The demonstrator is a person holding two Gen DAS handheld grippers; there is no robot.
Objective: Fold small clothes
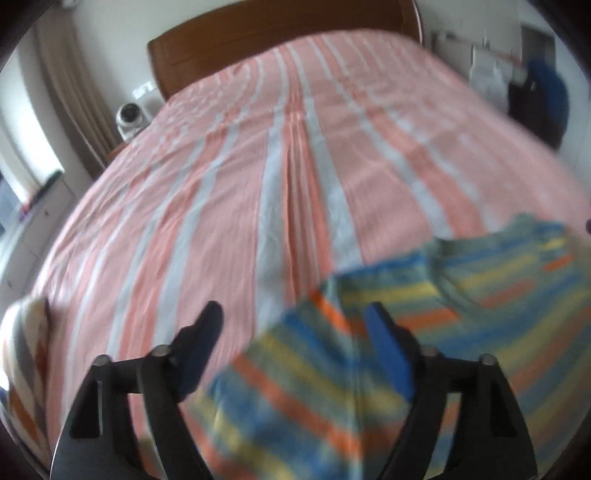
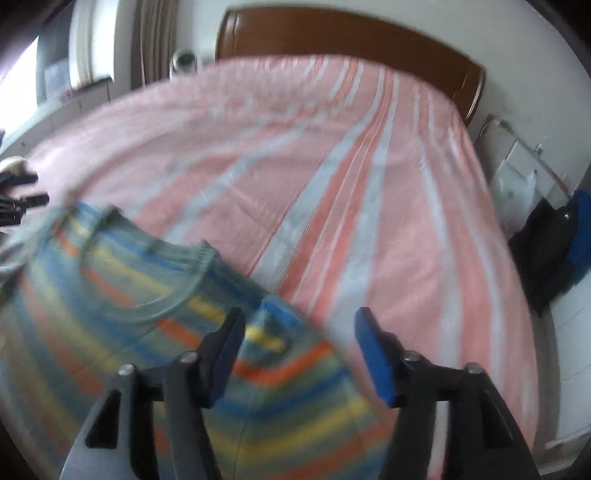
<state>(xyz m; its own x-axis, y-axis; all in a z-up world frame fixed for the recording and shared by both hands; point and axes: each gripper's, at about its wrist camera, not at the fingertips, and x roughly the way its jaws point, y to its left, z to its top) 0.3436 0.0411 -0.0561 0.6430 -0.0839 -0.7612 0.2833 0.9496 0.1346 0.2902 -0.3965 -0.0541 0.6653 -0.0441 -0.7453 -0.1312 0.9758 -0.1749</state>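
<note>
A small shirt (image 1: 461, 310) with blue, yellow, orange and grey-green stripes lies spread on the pink and white striped bed. In the left wrist view my left gripper (image 1: 293, 317) hovers open above the shirt's left sleeve, and its blue pads touch no cloth. In the right wrist view the same shirt (image 2: 110, 295) shows its round neckline. My right gripper (image 2: 299, 325) is open over the shirt's right sleeve, with nothing pinched between its pads. The left gripper's black fingers (image 2: 26, 201) show at the far left edge. Both views are blurred.
The striped bedsheet (image 1: 288, 166) runs back to a brown wooden headboard (image 2: 351, 33). A folded striped cloth (image 1: 27, 350) lies at the bed's left edge. Dark and blue clothes (image 2: 554, 251) hang beside the bed on the right. A white round device (image 1: 129, 118) stands by the headboard.
</note>
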